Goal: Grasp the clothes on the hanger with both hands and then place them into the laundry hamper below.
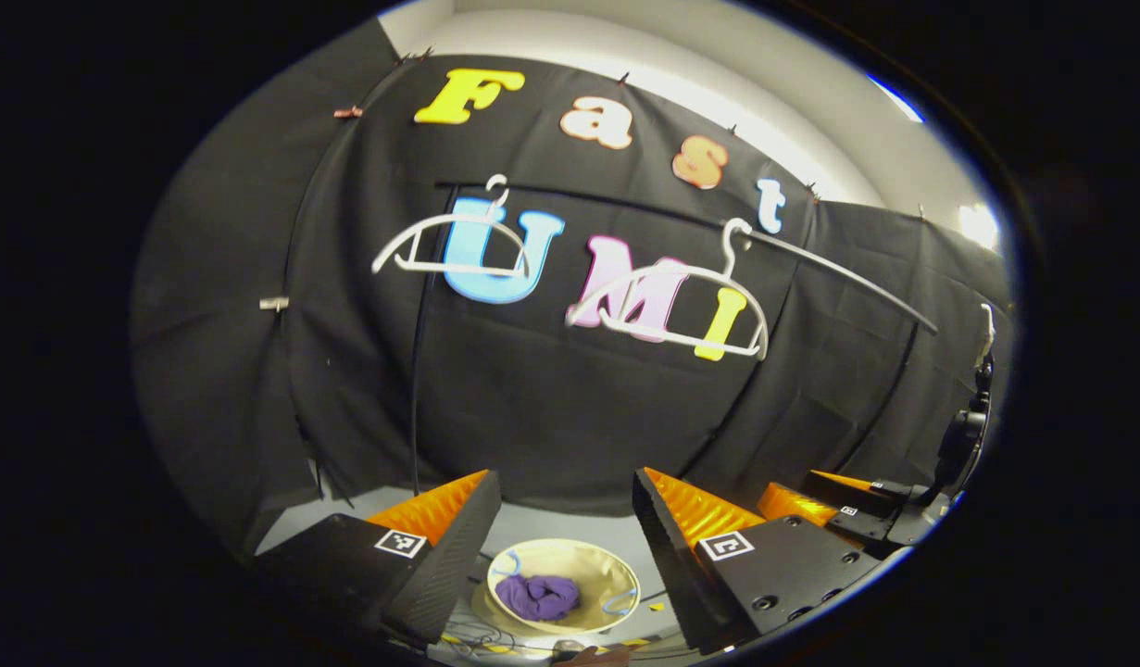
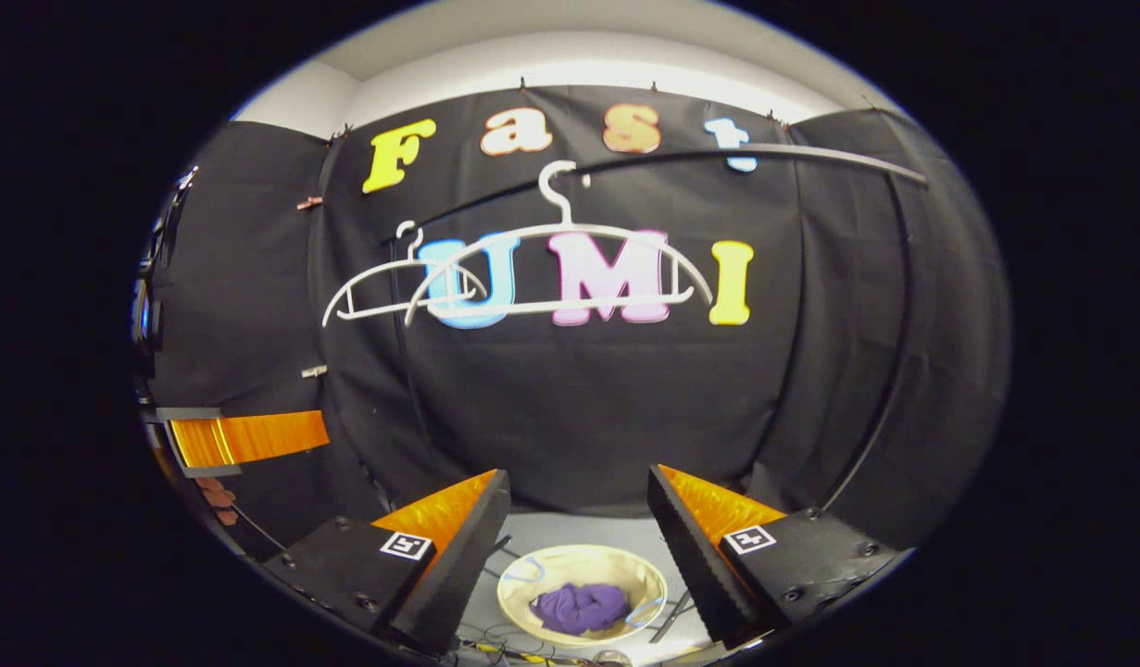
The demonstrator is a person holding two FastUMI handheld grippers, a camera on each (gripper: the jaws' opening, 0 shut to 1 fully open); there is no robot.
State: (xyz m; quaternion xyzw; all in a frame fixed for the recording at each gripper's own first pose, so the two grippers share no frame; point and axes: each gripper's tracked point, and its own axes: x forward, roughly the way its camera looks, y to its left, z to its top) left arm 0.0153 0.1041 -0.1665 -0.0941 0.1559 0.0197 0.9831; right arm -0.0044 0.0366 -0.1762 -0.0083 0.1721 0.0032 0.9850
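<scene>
Purple clothes (image 1: 536, 596) lie crumpled in the bottom of the cream laundry hamper (image 1: 616, 563), which stands on the grey floor (image 1: 570, 523) below the rail (image 1: 838, 269); in the right gripper view the same clothes (image 2: 581, 607) rest inside the hamper (image 2: 644, 567), a little toward its near side.

Two white hangers hang bare on the dark rail; in the left gripper view one hanger (image 1: 451, 248) is on the left and the other hanger (image 1: 685, 306) is on the right, well apart.

Left gripper (image 1: 567, 514) has its fingers spread wide apart and holds nothing; the hamper shows between them; right gripper (image 2: 579, 509) is the same, fingers apart and empty, above the hamper.

In the left gripper view the right gripper also appears at the lower right edge.
</scene>
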